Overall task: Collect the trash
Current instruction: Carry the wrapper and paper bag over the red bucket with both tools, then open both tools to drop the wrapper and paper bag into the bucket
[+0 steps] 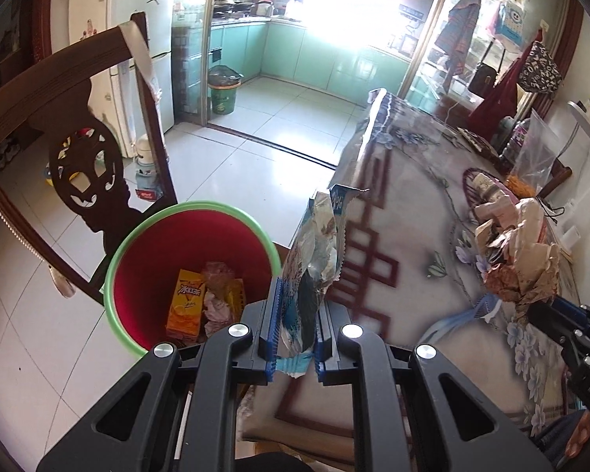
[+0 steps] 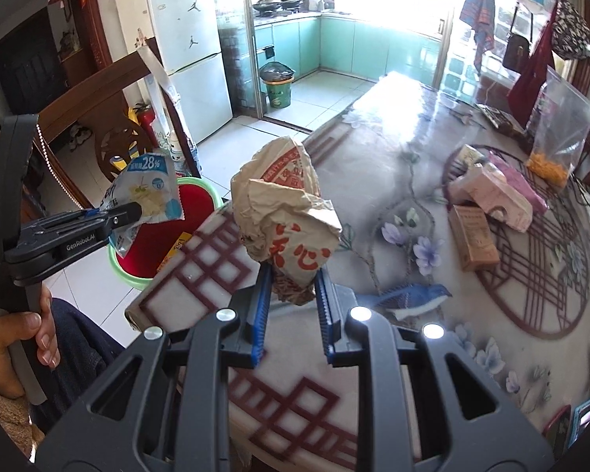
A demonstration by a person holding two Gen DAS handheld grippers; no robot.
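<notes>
My left gripper (image 1: 299,295) is shut on a blue-and-white snack wrapper (image 1: 314,259) that stands up between its blue pads, just right of the red bin with a green rim (image 1: 153,232). The bin holds an orange drink carton (image 1: 187,303) and crumpled scraps. In the right wrist view the left gripper (image 2: 135,210) holds the same wrapper (image 2: 149,196) over the bin (image 2: 200,200). My right gripper (image 2: 293,279) is shut on a crumpled brown paper bag with red print (image 2: 283,220), held above the table's corner. The bag (image 1: 519,259) and right gripper (image 1: 539,310) show at the right of the left wrist view.
A dark wooden chair (image 1: 86,165) stands behind the bin. The floral table (image 2: 393,181) carries small boxes (image 2: 474,238), a pink box (image 2: 495,192) and a clear bag of orange snacks (image 2: 558,133). A green kitchen bin (image 2: 278,86) stands by the doorway. A hand (image 2: 27,330) grips the left handle.
</notes>
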